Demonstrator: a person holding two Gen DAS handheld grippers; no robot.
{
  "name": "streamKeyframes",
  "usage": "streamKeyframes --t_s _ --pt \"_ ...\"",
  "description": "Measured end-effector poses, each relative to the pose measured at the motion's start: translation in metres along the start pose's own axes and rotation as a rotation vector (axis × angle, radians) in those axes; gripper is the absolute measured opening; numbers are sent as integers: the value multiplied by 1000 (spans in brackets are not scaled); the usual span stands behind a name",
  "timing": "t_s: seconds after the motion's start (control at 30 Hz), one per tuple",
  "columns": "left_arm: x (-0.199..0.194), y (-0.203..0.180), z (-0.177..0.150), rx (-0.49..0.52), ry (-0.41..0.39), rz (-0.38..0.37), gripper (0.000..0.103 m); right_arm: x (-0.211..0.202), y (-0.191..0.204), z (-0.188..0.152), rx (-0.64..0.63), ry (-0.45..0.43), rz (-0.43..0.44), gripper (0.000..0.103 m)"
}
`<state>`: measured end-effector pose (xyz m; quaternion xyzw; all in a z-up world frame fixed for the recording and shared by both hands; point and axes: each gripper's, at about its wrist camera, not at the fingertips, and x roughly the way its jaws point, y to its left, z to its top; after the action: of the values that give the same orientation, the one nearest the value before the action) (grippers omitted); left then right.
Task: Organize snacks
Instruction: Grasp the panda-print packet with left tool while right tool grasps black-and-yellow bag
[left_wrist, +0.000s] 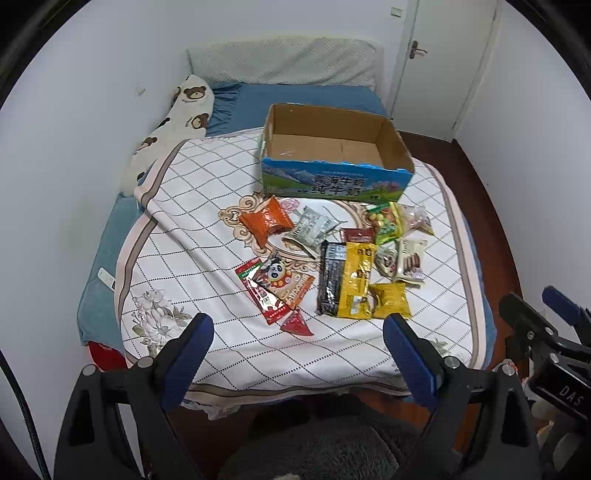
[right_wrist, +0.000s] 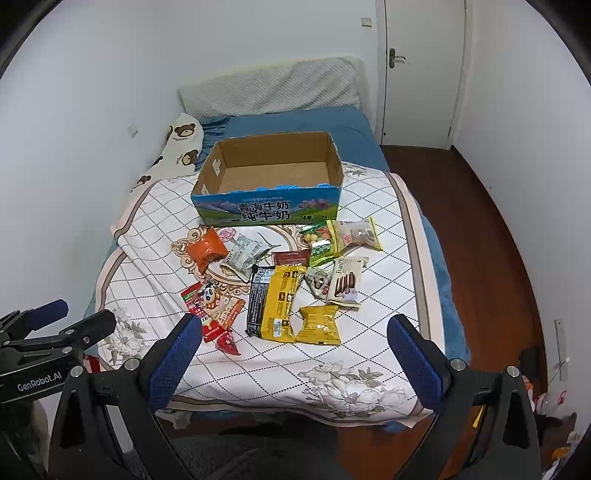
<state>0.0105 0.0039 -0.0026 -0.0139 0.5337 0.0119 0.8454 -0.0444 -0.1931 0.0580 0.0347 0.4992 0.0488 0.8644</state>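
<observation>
Several snack packets lie scattered on a quilted bedspread (left_wrist: 207, 177): an orange packet (left_wrist: 266, 220) (right_wrist: 207, 249), a panda packet (left_wrist: 280, 282) (right_wrist: 218, 304), a black-and-yellow bag (left_wrist: 345, 282) (right_wrist: 275, 301) and a small yellow packet (left_wrist: 391, 301) (right_wrist: 318, 325). Behind them stands an open, empty cardboard milk box (left_wrist: 332, 181) (right_wrist: 266, 210). My left gripper (left_wrist: 297, 341) is open and empty above the bed's near edge. My right gripper (right_wrist: 293, 341) is open and empty, also at the near edge. Each gripper shows at the side of the other's view.
A bear-print pillow (left_wrist: 184, 107) lies along the left wall and a grey pillow (left_wrist: 284, 64) at the bed's head. A white door (right_wrist: 423, 70) and brown wooden floor (right_wrist: 480, 221) are to the right. A grey fuzzy thing (left_wrist: 314, 450) is below the grippers.
</observation>
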Motion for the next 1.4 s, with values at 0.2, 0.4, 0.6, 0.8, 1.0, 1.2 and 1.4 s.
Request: streamKeyframes --t_s 0.2,0.4,0.6,0.8,1.0,1.2,1.4 --pt "63 32 13 -135 107 -38 94 68 -18 2 114 102 111 102" --pt "152 62 15 -295 275 -93 91 174 -22 -7 220 259 173 76" --pt "251 77 17 -495 465 -204 85 261 -16 -17 225 356 152 73" --pt "347 89 11 -694 620 -286 85 319 -13 -17 225 414 127 86" --pt "380 97 7 -746 626 -267 59 356 -2 -14 221 454 112 87" --pt "347 57 41 -265 470 -45 50 384 15 -17 205 500 112 91" --pt "343 40 40 89 446 85 52 415 40 -17 187 543 90 91"
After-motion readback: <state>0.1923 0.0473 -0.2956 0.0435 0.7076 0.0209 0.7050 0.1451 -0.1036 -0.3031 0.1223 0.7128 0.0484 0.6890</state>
